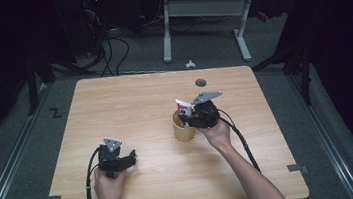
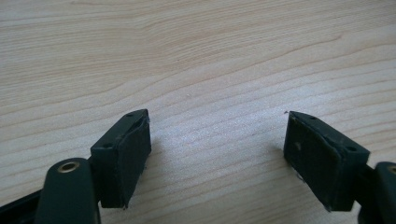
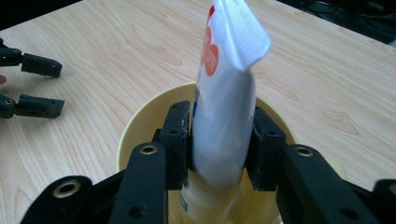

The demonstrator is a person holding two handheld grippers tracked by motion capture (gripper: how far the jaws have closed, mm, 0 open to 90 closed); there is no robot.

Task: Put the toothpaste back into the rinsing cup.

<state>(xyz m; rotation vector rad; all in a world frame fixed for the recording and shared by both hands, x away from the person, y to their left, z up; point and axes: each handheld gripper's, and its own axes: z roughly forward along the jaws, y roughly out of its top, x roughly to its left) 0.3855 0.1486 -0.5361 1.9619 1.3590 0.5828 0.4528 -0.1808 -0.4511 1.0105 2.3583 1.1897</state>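
A yellow cup (image 1: pixel 182 127) stands near the middle of the wooden table (image 1: pixel 129 100). A white toothpaste tube (image 1: pixel 183 109) with red and blue print stands upright in it, crimped end up. My right gripper (image 1: pixel 192 121) is shut on the tube just above the cup's rim. In the right gripper view the tube (image 3: pixel 224 98) is squeezed between the two pads (image 3: pixel 177 135), over the cup (image 3: pixel 135 135). My left gripper (image 1: pixel 132 158) rests low at the front left of the table, open and holding nothing; in its own view my left gripper (image 2: pixel 217 144) stands over bare wood.
A small round hole (image 1: pixel 201 82) sits in the table near its far edge. Beyond the table, a white desk frame (image 1: pixel 203 21) and cables (image 1: pixel 108 47) stand on the grey floor. The other gripper (image 3: pixel 32 86) appears at the far left of the right gripper view.
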